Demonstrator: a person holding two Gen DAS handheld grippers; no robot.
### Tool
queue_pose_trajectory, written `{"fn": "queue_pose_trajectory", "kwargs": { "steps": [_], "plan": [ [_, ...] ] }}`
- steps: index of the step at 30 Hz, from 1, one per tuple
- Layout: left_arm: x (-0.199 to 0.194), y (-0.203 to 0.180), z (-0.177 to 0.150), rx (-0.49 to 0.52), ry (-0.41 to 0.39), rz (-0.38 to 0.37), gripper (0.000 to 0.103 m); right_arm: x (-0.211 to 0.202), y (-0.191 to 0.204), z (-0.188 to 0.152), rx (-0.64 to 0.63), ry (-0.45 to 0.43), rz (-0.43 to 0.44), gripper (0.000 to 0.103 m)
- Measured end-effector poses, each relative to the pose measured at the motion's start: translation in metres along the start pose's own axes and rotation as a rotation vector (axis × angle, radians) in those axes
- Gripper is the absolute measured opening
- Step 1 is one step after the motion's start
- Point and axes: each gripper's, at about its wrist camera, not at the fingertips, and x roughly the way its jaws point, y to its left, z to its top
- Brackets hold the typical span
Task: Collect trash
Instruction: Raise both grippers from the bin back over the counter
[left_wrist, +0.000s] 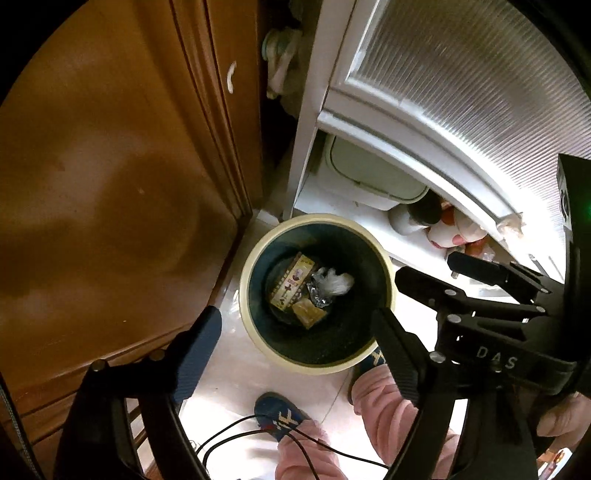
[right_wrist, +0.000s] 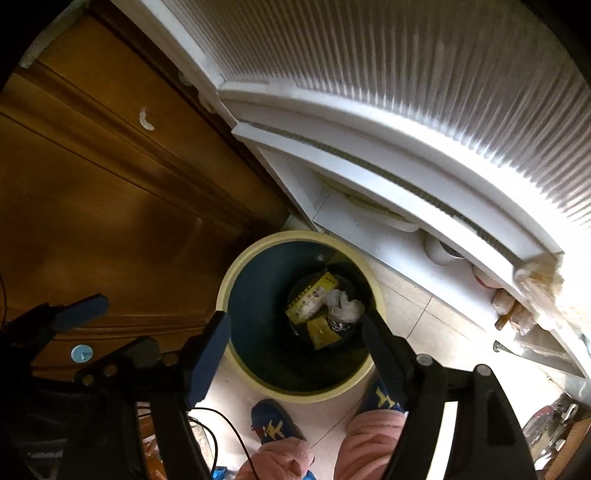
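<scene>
Both of my grippers point steeply down over the trash bin, which stands on the pale tiled floor in the corner between a brown wooden cabinet and a white ribbed door.

Left gripper: jaws spread wide, nothing between the pads; through the gap I see straight into the bin. One finger sits outside the rim on the cabinet side, the other overlaps the rim on the opposite side.

Right gripper: jaws likewise released and empty, straddling the near part of the bin's mouth. In the left wrist view it shows at the right edge, just beside the left one.

Bin: cream rim, dark blue-green inside. The trash lies at the bottom, all touching in one cluster: a yellow printed packet, a crumpled white tissue, a small yellow wrapper, and a bit of silvery foil between tissue and wrapper.

The person's feet in blue patterned slippers stand just beside the bin's near edge, pink trouser legs above them. Thin black cables trail across the floor near the left slipper
</scene>
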Motion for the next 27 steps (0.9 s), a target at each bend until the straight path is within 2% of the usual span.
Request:
{"fn": "queue_pose_trajectory", "kwargs": {
  "steps": [13, 22, 27],
  "plan": [
    [-0.101, -0.019, 0.002, 0.006, -0.087, 0.009, 0.091, -0.085, 0.019, 0.007, 0.015, -0.038, -0.012, 0.076],
    [-0.194, -0.036, 0.000, 0.035, -0.162, -0.011, 0.093, -0.160, 0.037, 0.009, 0.019, -0.094, -0.013, 0.076],
    [-0.258, -0.044, -0.001, 0.056, -0.232, -0.022, 0.093, -0.215, 0.052, 0.007, 0.005, -0.151, -0.010, 0.076]
  ]
}}
